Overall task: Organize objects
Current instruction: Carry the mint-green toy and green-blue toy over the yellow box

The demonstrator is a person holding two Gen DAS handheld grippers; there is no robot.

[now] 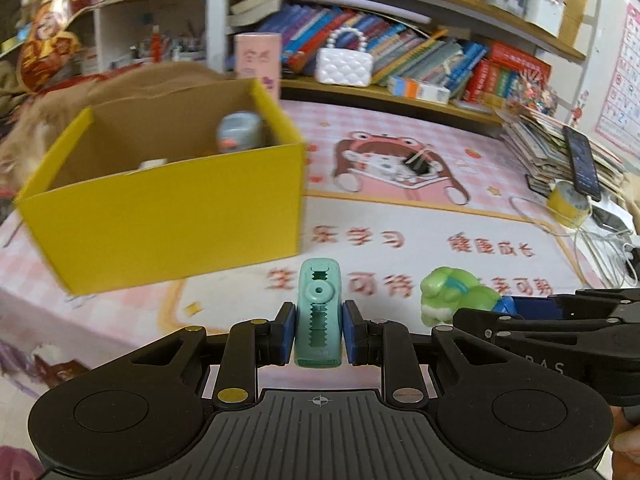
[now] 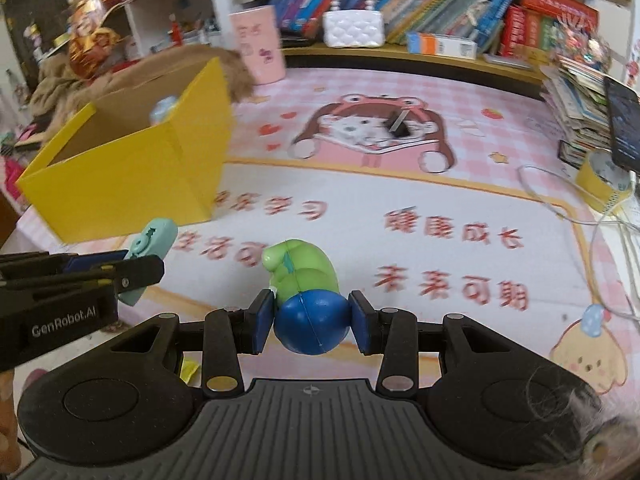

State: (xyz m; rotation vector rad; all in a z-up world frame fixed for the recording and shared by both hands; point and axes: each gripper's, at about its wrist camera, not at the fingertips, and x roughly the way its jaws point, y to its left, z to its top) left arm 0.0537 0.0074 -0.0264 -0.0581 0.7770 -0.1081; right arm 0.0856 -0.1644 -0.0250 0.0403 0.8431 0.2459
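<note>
My left gripper point(image 1: 319, 334) is shut on a teal correction-tape dispenser point(image 1: 318, 312), held upright above the pink desk mat point(image 1: 460, 216). My right gripper point(image 2: 313, 322) is shut on a green and blue toy figure point(image 2: 308, 300), its blue base between the pads. Each held thing shows in the other view too: the toy figure point(image 1: 456, 294) at the right, the teal dispenser point(image 2: 150, 246) at the left. An open yellow box point(image 1: 168, 208) stands ahead on the left, with a grey-blue object point(image 1: 240, 130) inside. The same yellow box point(image 2: 128, 184) sits at the left of the right wrist view.
A black binder clip point(image 1: 416, 162) lies on the mat's cartoon picture. A pink cup point(image 2: 258, 46) and a white bag point(image 1: 344, 64) stand at the back under shelves of books. At the right are a phone point(image 1: 584, 162) on stacked books, a yellow tape roll point(image 1: 568, 204) and white cables point(image 1: 600, 248).
</note>
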